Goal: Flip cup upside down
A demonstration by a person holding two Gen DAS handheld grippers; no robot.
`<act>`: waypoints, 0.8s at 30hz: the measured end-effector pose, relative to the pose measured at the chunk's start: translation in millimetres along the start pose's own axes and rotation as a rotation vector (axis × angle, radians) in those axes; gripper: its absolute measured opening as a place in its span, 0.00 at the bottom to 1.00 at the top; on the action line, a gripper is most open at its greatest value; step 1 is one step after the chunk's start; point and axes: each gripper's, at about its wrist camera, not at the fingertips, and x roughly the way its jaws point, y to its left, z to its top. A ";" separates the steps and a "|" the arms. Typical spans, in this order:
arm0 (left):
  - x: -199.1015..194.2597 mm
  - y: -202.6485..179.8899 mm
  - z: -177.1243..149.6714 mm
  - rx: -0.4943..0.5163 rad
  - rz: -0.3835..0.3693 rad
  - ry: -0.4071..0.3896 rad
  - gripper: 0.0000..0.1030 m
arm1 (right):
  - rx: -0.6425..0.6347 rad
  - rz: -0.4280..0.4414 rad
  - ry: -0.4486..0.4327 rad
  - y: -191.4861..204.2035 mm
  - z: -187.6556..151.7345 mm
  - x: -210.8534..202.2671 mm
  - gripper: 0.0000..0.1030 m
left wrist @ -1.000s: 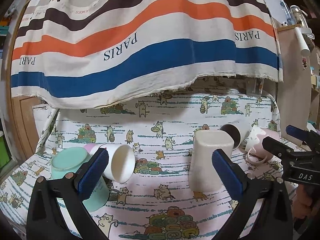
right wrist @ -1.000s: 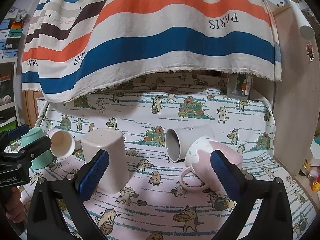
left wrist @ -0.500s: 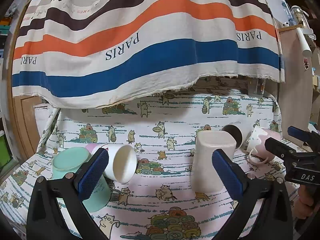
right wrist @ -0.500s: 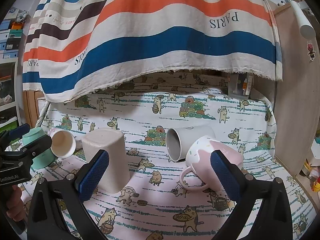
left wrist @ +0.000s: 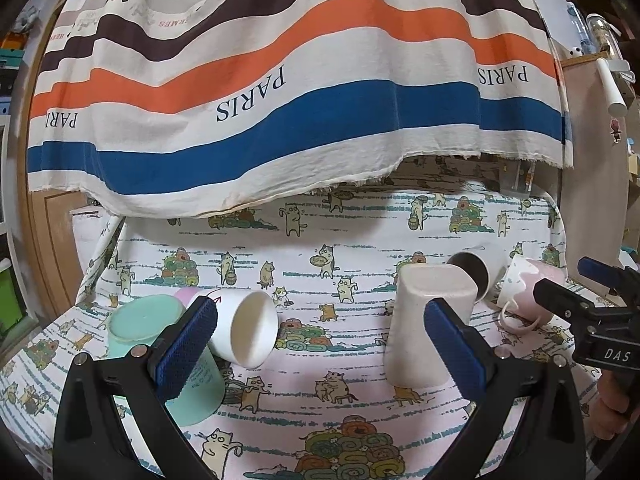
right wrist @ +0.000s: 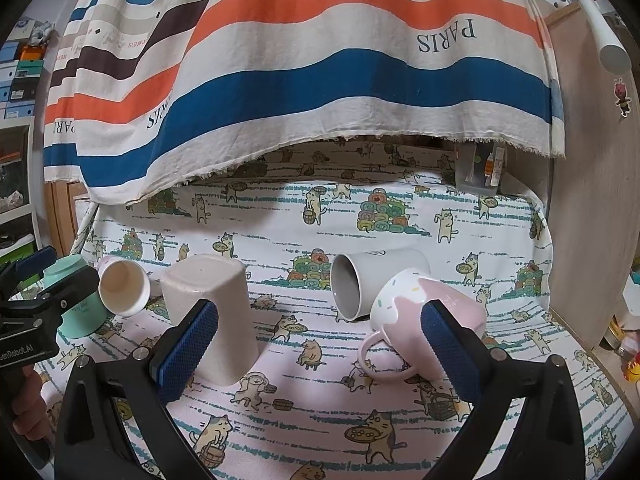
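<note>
Two grippers (left wrist: 320,340) (right wrist: 320,344), jaws apart, empty; pink mug (right wrist: 428,312): rigid, slippery, breakable ceramic; grasp across its body.

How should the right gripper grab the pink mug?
Judging by its pose, grip the pink mug across its round body, coming from the front with the open right gripper. It lies tipped, mouth facing left, handle low in front, so avoid the handle.

Beige square-sided ceramic cup (right wrist: 212,312), matt, faintly speckled. White round cup (left wrist: 246,328), smooth, slight sheen. Pink-and-white glazed mug (right wrist: 420,312), glossy. Mint green plastic-looking cup (left wrist: 160,344), satin. Cat-print cloth on tabletop (right wrist: 320,412), soft, matt weave. Striped hanging fabric (left wrist: 280,100), coarse, frayed hem. Blue jaw pads: textured rubber; black frames: matt plastic.
</note>
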 end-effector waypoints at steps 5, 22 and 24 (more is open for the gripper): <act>0.2 0.3 -0.5 0.000 -0.005 0.000 1.00 | 0.003 -0.001 -0.003 -1.0 0.1 0.0 0.99; 3.5 5.6 -0.2 -0.030 0.003 0.021 1.00 | 0.009 0.007 0.005 -0.1 -1.1 0.5 0.99; 3.6 5.7 -0.1 -0.029 0.002 0.022 1.00 | 0.007 0.009 0.015 0.8 -1.6 1.8 0.99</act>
